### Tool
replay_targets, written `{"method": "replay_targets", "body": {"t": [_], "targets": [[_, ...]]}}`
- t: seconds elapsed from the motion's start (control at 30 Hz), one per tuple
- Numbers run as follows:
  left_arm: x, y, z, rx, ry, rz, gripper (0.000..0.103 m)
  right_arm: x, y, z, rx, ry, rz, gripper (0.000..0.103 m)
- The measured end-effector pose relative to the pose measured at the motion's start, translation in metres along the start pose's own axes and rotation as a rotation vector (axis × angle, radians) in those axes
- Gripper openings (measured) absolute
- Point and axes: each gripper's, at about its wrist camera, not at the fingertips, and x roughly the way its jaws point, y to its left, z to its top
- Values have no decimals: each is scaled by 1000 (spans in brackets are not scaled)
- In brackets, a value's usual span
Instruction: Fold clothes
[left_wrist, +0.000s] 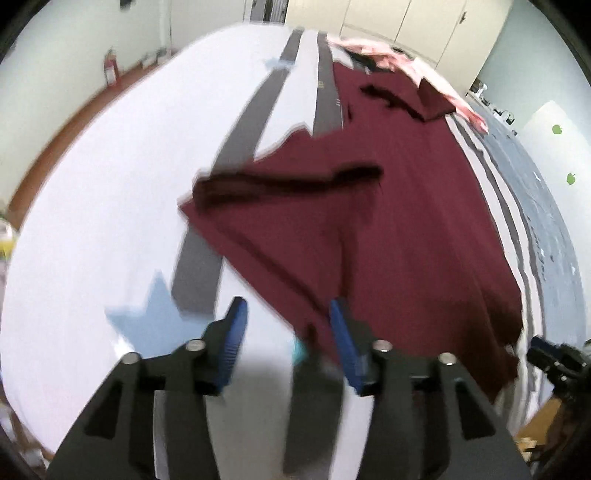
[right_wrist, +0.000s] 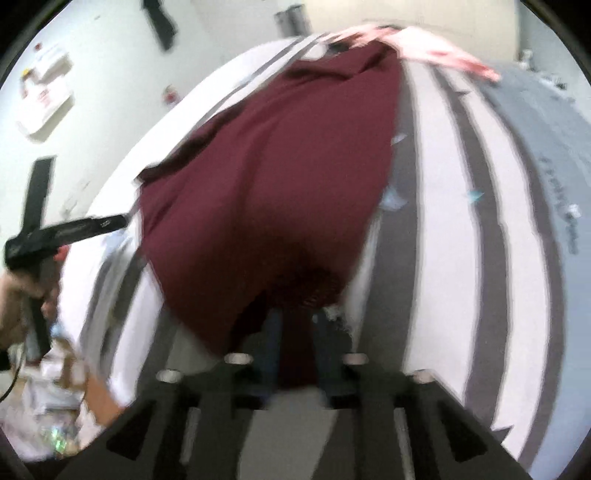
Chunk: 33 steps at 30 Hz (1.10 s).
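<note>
A maroon garment (left_wrist: 388, 229) lies spread on the white, grey-striped table cover (left_wrist: 110, 184), with a dark band (left_wrist: 288, 182) across its near part. My left gripper (left_wrist: 288, 321) stands open just above the cover. The garment's near corner reaches its right blue pad (left_wrist: 341, 325), but nothing is pinched. In the right wrist view the garment (right_wrist: 277, 166) drapes over my right gripper (right_wrist: 297, 325) and hides its tips. Its dark fingers (right_wrist: 273, 343) stand apart with maroon cloth between them. A hand (right_wrist: 22, 295) holds the left gripper (right_wrist: 66, 229) at the left edge.
A pink garment (left_wrist: 424, 70) lies crumpled at the far end of the table, beyond the maroon one. A pale blue star patch (left_wrist: 155, 317) marks the cover near my left fingers. Grey floor (left_wrist: 535, 177) runs along the right. Clutter (right_wrist: 48, 406) sits below the table's left edge.
</note>
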Motion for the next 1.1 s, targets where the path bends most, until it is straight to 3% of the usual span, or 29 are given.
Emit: {"method": "replay_targets", "body": {"t": [0.07, 0.2, 0.33, 0.43, 0.6, 0.67, 0.83, 0.93, 1.1], "targets": [[9, -6, 18, 52, -31, 30, 50, 6, -11, 13, 52, -25, -47, 36], [38, -34, 44, 252, -44, 99, 50, 21, -25, 33, 79, -53, -141, 37], [63, -56, 57, 335, 26, 16, 50, 47, -20, 41, 56, -26, -141, 37], [76, -59, 64, 332, 44, -3, 50, 59, -18, 40, 52, -9, -133, 37], [86, -44, 92, 300, -23, 58, 50, 67, -22, 35, 37, -3, -153, 34], [84, -25, 114, 234, -71, 114, 50, 68, -22, 35, 15, -1, -165, 29], [73, 33, 159, 35, -138, 197, 50, 67, -29, 37, 13, 3, -178, 28], [56, 53, 153, 6, -154, 189, 50, 61, -32, 38, 33, 4, -170, 28], [31, 73, 99, -96, -93, 105, 50, 51, -33, 39, 76, 0, -157, 28]]}}
